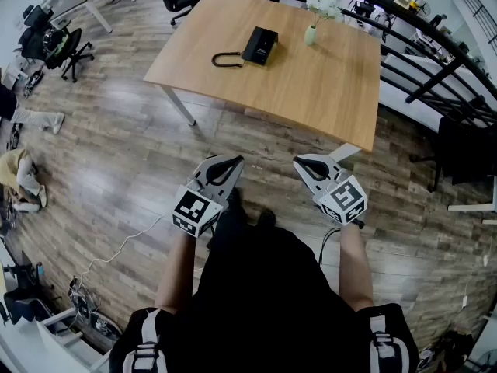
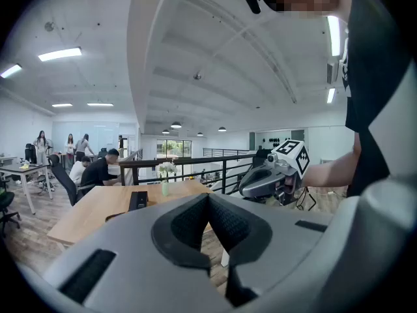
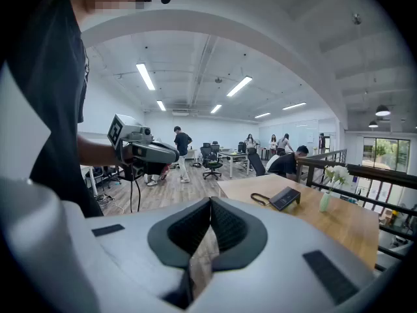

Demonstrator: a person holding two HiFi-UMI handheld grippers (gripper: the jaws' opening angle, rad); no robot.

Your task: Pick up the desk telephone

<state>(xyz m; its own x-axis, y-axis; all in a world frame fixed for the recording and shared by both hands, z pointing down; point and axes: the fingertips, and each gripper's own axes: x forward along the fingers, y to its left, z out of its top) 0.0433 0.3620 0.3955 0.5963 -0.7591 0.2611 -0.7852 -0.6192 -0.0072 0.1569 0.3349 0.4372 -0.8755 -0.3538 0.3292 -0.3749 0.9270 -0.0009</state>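
We have not yet started: our left tool (image 1: 232, 163) and right tool (image 1: 300, 165) are both closed and empty, well short of the counter (image 1: 318, 92) at twelve o'clock, where the telephone (image 1: 260, 45) lies untouched, leaving approach, grip and lift.

wooden table (image 1: 311, 92), desk telephone (image 1: 259, 46), flower vase (image 1: 311, 35)

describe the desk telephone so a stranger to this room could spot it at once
Find the big wooden table ahead of the person. Toward its far edge lies the desk telephone, a flat black box with a black cord looping off its left side. Its only neighbour, to the right, is a pale vase of white flowers.
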